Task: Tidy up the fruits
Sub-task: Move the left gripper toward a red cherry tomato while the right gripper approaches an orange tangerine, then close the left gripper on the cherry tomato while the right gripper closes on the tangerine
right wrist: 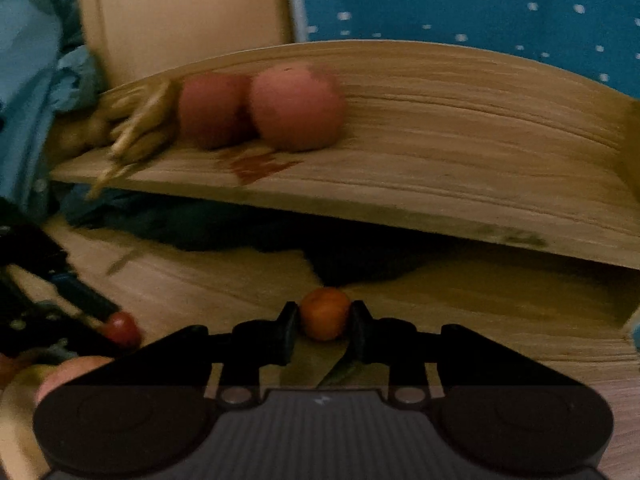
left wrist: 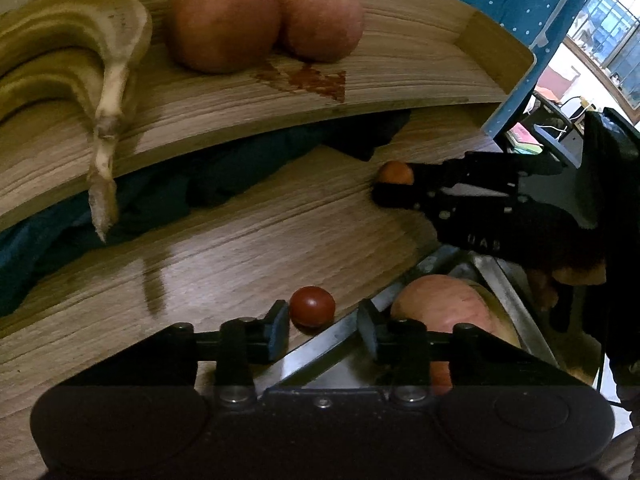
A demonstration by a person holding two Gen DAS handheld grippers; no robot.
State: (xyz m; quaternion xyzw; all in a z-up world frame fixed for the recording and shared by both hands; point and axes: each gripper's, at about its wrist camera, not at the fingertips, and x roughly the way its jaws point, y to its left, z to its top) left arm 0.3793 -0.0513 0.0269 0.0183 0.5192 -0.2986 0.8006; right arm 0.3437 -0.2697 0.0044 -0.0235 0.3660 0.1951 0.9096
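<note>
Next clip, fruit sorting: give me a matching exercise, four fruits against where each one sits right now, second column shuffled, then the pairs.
Things:
1. orange tomato
2. red tomato
3. bananas
4. two apples on the shelf

Places:
A. left end of the raised wooden shelf, stems hanging over its edge
B. between the jaws of the right gripper
C. on the shelf, side by side, right of the bananas
D. on the wooden table, just ahead of the open left gripper

Pairs: 1-B, 2-D, 3-A, 4-C
</note>
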